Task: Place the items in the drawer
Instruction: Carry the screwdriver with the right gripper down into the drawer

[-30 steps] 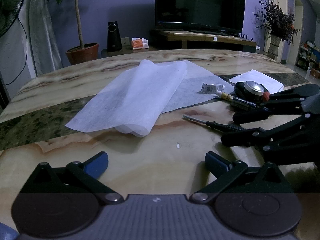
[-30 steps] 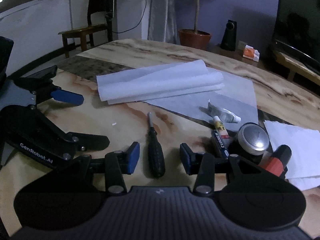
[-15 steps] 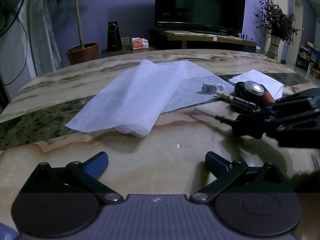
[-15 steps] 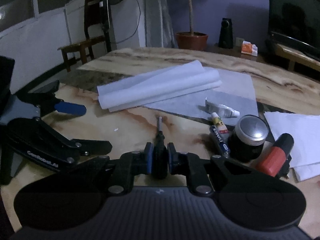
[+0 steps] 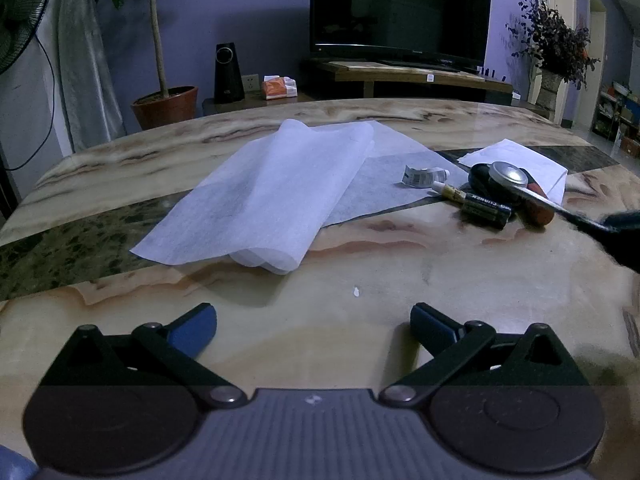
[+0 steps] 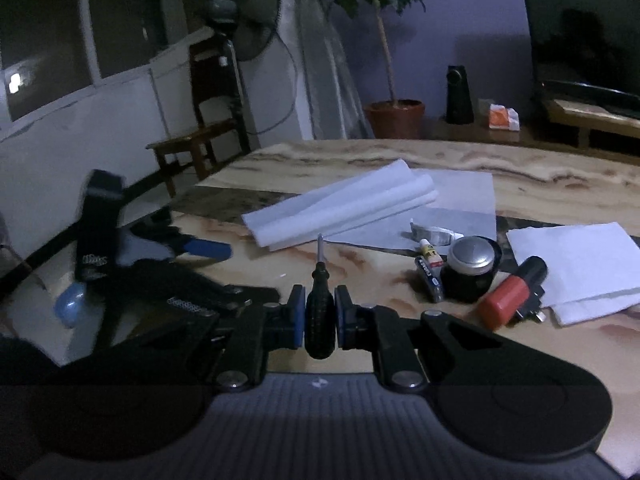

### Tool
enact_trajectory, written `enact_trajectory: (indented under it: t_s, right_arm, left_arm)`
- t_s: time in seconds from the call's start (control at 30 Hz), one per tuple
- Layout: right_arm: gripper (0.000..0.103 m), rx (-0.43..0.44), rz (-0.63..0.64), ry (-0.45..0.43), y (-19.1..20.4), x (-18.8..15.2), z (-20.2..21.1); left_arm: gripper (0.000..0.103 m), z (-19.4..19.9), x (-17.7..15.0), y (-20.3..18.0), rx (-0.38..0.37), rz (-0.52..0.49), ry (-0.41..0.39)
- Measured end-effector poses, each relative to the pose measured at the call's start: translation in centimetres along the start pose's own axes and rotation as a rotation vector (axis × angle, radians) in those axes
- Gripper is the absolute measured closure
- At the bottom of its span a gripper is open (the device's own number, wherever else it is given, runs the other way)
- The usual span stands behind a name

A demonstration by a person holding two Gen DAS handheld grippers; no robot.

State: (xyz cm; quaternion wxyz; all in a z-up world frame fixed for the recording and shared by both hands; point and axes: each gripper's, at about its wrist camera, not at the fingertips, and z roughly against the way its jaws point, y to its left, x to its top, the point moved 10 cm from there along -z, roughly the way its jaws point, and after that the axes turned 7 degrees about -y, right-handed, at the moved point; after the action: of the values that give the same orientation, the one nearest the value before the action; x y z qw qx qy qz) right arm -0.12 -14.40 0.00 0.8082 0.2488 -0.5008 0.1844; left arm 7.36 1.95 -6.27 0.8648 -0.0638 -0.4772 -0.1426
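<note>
Right gripper (image 6: 320, 316): jaws closed on the black handle of the screwdriver (image 6: 320, 312); both blue pads press its sides.
Screwdriver: held clear of the table (image 6: 560, 196), shaft pointing forward and away from the gripper, tip up. In the left wrist view its blurred shaft (image 5: 548, 200) crosses in front of the item cluster at the right edge.
Left gripper (image 5: 314, 320): jaws spread wide, nothing between the blue pads; it sits low over bare tabletop (image 5: 360, 300). In the right wrist view it appears to the left of the right gripper, blurred (image 6: 160, 256).
Item cluster: ahead and right of the right gripper, on the table. Black jar with a metal lid (image 6: 472, 268); a dark battery (image 6: 430, 278) just left of it; a small glue tube (image 6: 430, 250) beyond the battery; a crumpled silver tube (image 6: 434, 234) farther back; a red-and-black plug-like item (image 6: 514, 292) just right of the jar.
White napkin (image 6: 576, 264): right of the cluster, flat on the table.
Folded tissue sheet (image 6: 340, 212): ahead of both grippers, lying on a larger flat sheet (image 6: 460, 200).
Drawer: not visible in either view.
</note>
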Motion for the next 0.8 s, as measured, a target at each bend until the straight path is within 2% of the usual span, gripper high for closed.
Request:
enact_trajectory:
  t_s: [0.3,0.53,0.63,0.7,0.8]
  right_arm:
    - [0.086,0.161,0.004,0.027,3.5,-4.0,6.9]
    - [0.086,0.303,0.097,0.163,7.4,-9.6,10.0]
    - [0.086,0.317,0.144,0.262,8.7,-12.8,9.5]
    - [0.086,0.3,0.197,0.329,9.1,-15.0,8.8]
    - [0.087,0.256,0.235,0.381,8.7,-16.7,8.1]
  left_arm:
    - [0.0,0.0,0.0,0.0,0.0,0.0,0.0]
    - [0.0,0.0,0.0,0.0,0.0,0.0,0.0]
    - [0.0,0.0,0.0,0.0,0.0,0.0,0.0]
    - [0.0,0.0,0.0,0.0,0.0,0.0,0.0]
    - [0.0,0.0,0.0,0.0,0.0,0.0,0.0]
